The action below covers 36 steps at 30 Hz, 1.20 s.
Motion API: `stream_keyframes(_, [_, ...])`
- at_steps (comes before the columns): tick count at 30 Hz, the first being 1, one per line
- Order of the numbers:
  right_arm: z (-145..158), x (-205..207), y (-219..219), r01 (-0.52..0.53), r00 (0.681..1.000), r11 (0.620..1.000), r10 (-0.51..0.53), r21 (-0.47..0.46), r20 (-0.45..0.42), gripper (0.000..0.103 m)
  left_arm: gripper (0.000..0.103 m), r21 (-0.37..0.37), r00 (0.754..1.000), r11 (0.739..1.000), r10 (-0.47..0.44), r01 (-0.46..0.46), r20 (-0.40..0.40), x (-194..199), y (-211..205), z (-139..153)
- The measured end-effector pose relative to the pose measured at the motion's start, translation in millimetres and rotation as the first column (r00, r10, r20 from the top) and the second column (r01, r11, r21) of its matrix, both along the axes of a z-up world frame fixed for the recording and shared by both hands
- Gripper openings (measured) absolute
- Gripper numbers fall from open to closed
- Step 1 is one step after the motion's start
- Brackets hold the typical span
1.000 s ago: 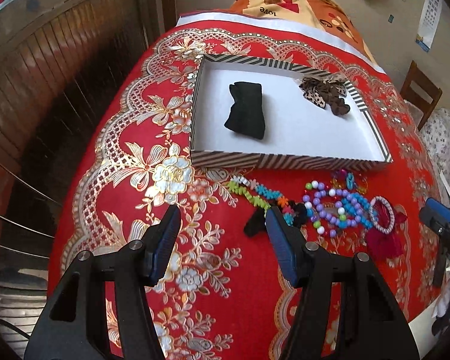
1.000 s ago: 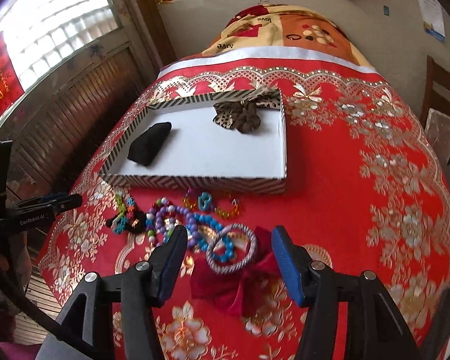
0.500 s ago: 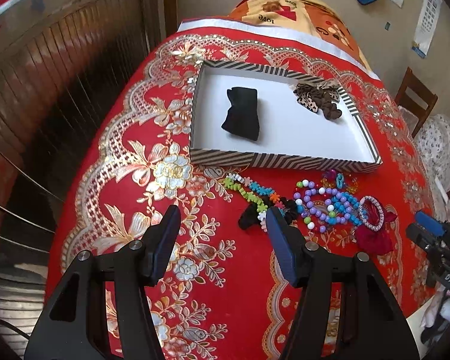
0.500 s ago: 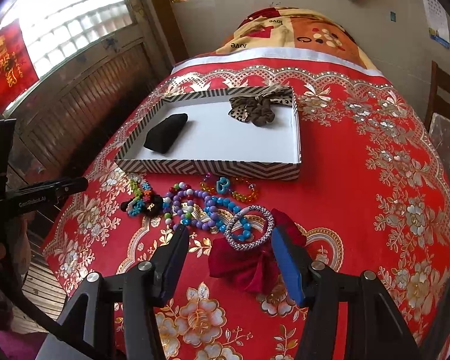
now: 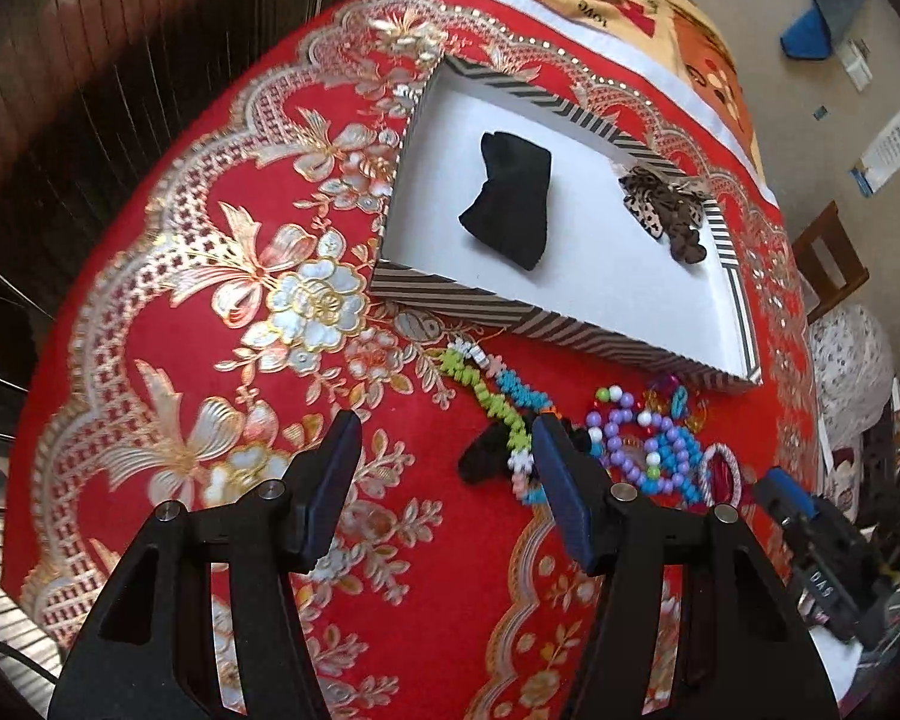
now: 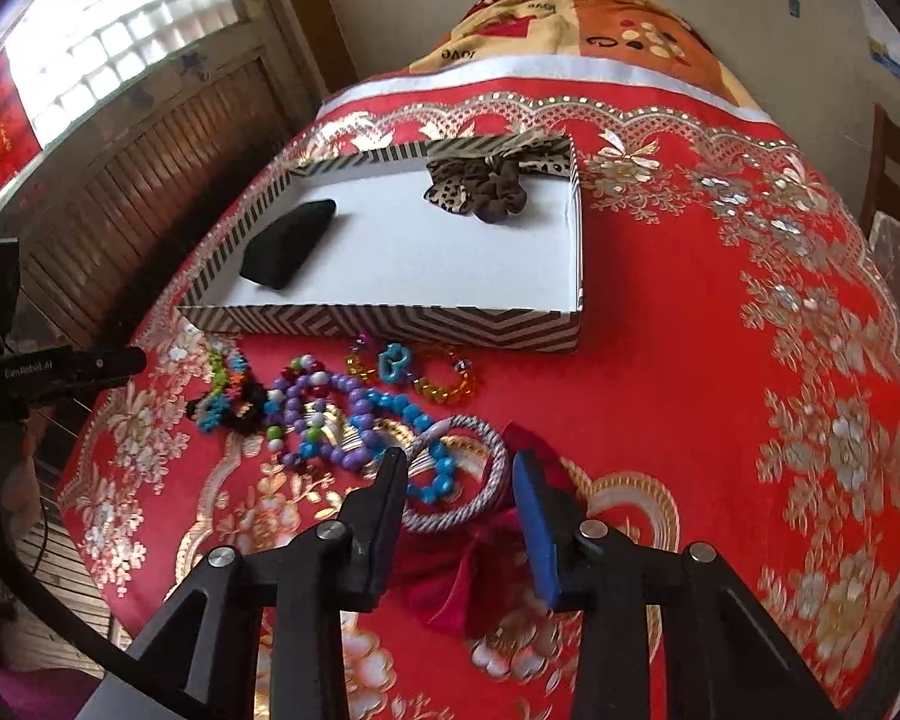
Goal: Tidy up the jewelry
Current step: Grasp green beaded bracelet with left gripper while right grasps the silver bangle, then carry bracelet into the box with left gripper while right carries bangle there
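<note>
A striped box [image 5: 570,324] [image 6: 390,318] with a white floor holds a black cloth piece [image 5: 510,204] [image 6: 288,243] and a leopard scrunchie [image 5: 669,210] [image 6: 480,186]. In front of it lie a green and blue bead string [image 5: 498,396] [image 6: 222,384], purple and blue bead bracelets [image 5: 648,450] [image 6: 354,414], an amber bracelet [image 6: 432,372], a silver braided bangle [image 6: 474,480] and a red bow [image 6: 480,564]. My left gripper [image 5: 444,438] is open above the cloth, just left of the bead string. My right gripper [image 6: 459,474] is open, its fingers either side of the bangle.
A red floral cloth [image 5: 210,300] [image 6: 750,360] covers the table. A wooden shutter wall [image 5: 90,60] and window [image 6: 120,48] stand at the left. A wooden chair [image 5: 828,264] [image 6: 894,180] is at the right. A patterned blanket [image 6: 570,18] lies beyond the table's far end.
My right gripper has come lower and forward and now straddles the bangle above the red bow. My left gripper has tilted and moved closer to the bead string.
</note>
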State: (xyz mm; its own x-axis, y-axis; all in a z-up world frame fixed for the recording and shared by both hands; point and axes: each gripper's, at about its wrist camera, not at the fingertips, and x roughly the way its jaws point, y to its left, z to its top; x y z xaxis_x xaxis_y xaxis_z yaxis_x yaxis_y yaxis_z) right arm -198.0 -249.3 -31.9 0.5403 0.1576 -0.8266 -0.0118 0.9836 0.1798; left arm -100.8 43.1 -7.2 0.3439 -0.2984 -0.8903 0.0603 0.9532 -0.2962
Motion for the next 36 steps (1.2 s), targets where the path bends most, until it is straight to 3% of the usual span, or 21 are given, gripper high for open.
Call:
stream_keyframes(8, [-18, 13, -6, -0.021, 0.999, 1.0, 0.021, 0.01, -0.047, 0.034, 0.059, 0.001, 0.996, 0.999, 0.035, -0.035, -0.085, 26, -20, -29])
stream_keyframes(12, [-25, 16, -5, -0.035, 0.998, 0.999, 0.035, 0.014, -0.056, 0.034, 0.058, 0.017, 0.995, 0.999, 0.046, -0.044, -0.085, 35, -30, -36])
stream_keyframes(13, [-25, 17, -4, -0.036, 0.998, 0.999, 0.037, 0.012, -0.053, 0.029, 0.057, 0.019, 0.995, 0.999, 0.044, -0.043, -0.087, 38, -33, -38])
stream_keyframes(16, [-29, 19, -3, -0.048, 0.997, 0.999, 0.049, 0.009, -0.061, 0.018, 0.04, 0.046, 0.998, 0.999, 0.012, -0.009, -0.063, 40, -45, -36])
stream_keyframes(17, [-32, 20, -4, -0.048, 0.997, 0.999, 0.048, 0.003, -0.066, 0.011, 0.023, 0.047, 0.998, 0.999, -0.003, 0.006, -0.065, 42, -46, -37])
stream_keyframes(19, [-33, 20, -5, -0.043, 0.997, 0.999, 0.043, -0.001, -0.064, 0.008, 0.013, 0.069, 0.998, 0.997, -0.017, 0.021, -0.06, 42, -48, -38])
stream_keyframes(24, [-21, 15, -10, -0.043, 0.998, 0.999, 0.043, 0.004, -0.041, 0.006, 0.012, 0.013, 0.998, 0.999, -0.038, 0.039, -0.058, 37, -40, -32])
stream_keyframes(36, [23, 5, 0, -0.054, 0.997, 0.998, 0.052, 0.038, 0.057, 0.006, 0.012, -0.046, 0.992, 0.994, -0.095, 0.099, 0.08, 13, -28, 34])
